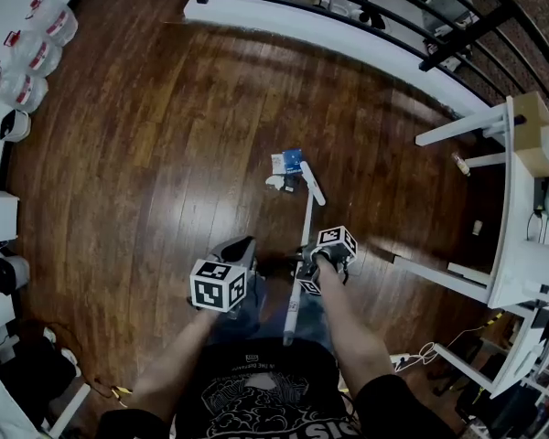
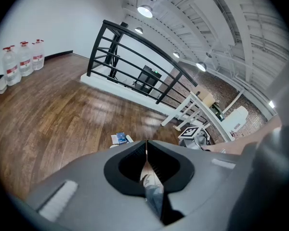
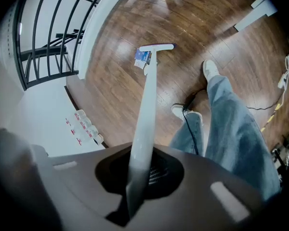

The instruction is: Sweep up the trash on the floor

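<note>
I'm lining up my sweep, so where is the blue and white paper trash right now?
In the head view, the blue and white paper trash lies on the brown wooden floor near centre, just left of the white broom head.

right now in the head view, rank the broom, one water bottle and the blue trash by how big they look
1. broom, longest by far
2. water bottle, slightly bigger than the blue trash, though it sits far off at the warped edge
3. blue trash, smallest

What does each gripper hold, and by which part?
The right gripper is shut on the broom by its handle, far from the head. The left gripper is shut on nothing.
</note>
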`<act>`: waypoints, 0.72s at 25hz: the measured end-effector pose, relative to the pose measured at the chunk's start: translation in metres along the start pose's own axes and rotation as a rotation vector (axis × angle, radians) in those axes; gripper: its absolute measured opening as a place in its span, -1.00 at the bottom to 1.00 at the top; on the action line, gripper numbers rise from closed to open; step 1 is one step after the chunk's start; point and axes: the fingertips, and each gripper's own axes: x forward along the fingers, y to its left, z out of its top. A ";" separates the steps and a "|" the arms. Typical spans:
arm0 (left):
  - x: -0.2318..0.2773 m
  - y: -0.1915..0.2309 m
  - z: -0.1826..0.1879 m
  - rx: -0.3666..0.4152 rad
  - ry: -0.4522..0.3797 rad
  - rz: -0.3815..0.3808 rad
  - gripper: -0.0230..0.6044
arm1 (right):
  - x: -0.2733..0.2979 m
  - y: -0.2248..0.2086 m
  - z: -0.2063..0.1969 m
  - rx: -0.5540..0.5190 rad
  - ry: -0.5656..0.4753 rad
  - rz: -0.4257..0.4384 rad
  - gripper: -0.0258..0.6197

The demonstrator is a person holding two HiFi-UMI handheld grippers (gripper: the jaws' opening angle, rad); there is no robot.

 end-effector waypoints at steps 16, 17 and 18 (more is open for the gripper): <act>-0.024 -0.030 -0.006 0.032 -0.052 -0.055 -0.91 | -0.055 -0.070 -0.027 -0.300 -0.016 -0.263 -0.92; -0.027 -0.036 -0.005 0.037 -0.065 -0.057 -0.91 | -0.067 -0.079 -0.027 -0.357 -0.025 -0.293 -0.92; -0.031 -0.042 -0.005 0.041 -0.079 -0.058 -0.91 | -0.080 -0.088 -0.028 -0.414 -0.037 -0.318 -0.92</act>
